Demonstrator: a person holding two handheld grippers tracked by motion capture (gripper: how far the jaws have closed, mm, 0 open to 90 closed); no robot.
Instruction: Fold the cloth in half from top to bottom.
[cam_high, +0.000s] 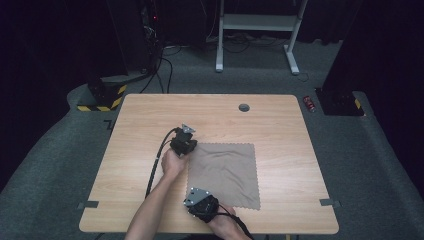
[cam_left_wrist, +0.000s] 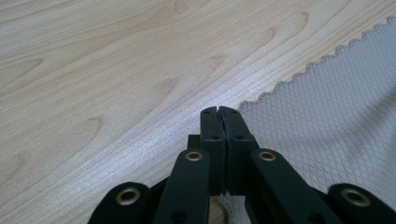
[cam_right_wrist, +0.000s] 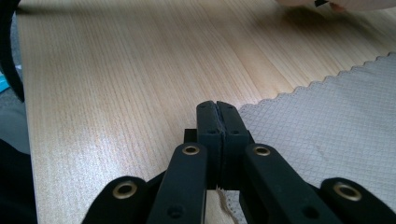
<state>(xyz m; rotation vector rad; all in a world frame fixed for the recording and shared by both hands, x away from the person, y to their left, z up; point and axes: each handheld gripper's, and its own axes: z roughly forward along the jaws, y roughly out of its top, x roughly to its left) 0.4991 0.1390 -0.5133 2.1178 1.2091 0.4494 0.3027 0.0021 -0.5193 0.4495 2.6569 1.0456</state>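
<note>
A grey-brown cloth with scalloped edges lies flat on the wooden table. My left gripper sits at the cloth's far left corner. In the left gripper view its jaws are pressed together right where the cloth comes to a point, and a bit of cloth edge shows beneath them. My right gripper is at the near left corner. There too the jaws are shut at the corner of the cloth, with the scalloped edge running under them.
A round cable hole is in the table's far side. Bare wood lies left and right of the cloth. Beyond the table stand a white desk frame, dark equipment with yellow-black striped bases and floor cables. The left gripper's cable trails along the forearm.
</note>
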